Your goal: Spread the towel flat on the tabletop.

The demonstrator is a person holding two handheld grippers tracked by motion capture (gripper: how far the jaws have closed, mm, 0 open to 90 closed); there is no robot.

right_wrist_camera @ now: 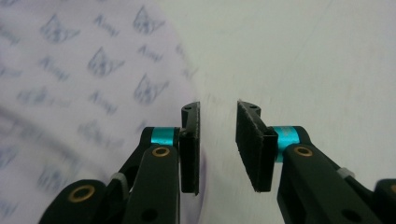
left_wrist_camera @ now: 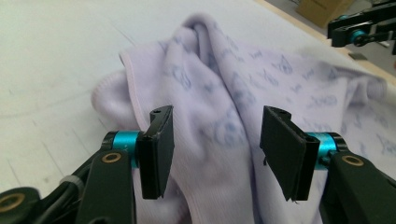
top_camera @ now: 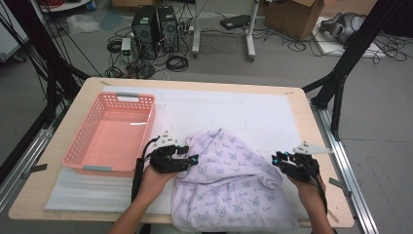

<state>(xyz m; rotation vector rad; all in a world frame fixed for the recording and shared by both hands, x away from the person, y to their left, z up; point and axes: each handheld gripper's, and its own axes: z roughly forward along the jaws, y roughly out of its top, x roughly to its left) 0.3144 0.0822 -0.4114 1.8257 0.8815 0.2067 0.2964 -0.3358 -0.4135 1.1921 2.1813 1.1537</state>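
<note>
Left tongs (left_wrist_camera: 215, 151): jaws stand apart with the cloth's folds behind and below them, no pad pressing on fabric; in the high view the same left tongs (top_camera: 192, 158) sit at centre-left of the frame, at the left edge of the cloth. Right tongs (right_wrist_camera: 218, 144): jaws parted by a narrow gap, nothing between them, the cloth's edge lying just to the left of the left jaw over bare white mat; in the high view the right tongs (top_camera: 276, 158) sit at the cloth's right edge, right of centre. The lilac printed cloth (top_camera: 229, 187) lies crumpled and partly bunched on the tabletop (top_camera: 311, 122), in the lower centre of the frame, its near hem reaching toward the bottom edge and the front of the tabletop. The pink basket (top_camera: 146, 114) stands empty at the left of the frame, just beside the left hand (top_camera: 156, 178). Risks, as judged: neither pair holds anything, so a closing now on the right side would likely pinch air or a single loose fold, since those jaws are off the fabric. On the left, a bite into the bunched ridge could take several layers at once and drag the cloth askew. An uneven lift could let the near hem slide off the front edge. A sweep leftward could knock the basket.
</note>
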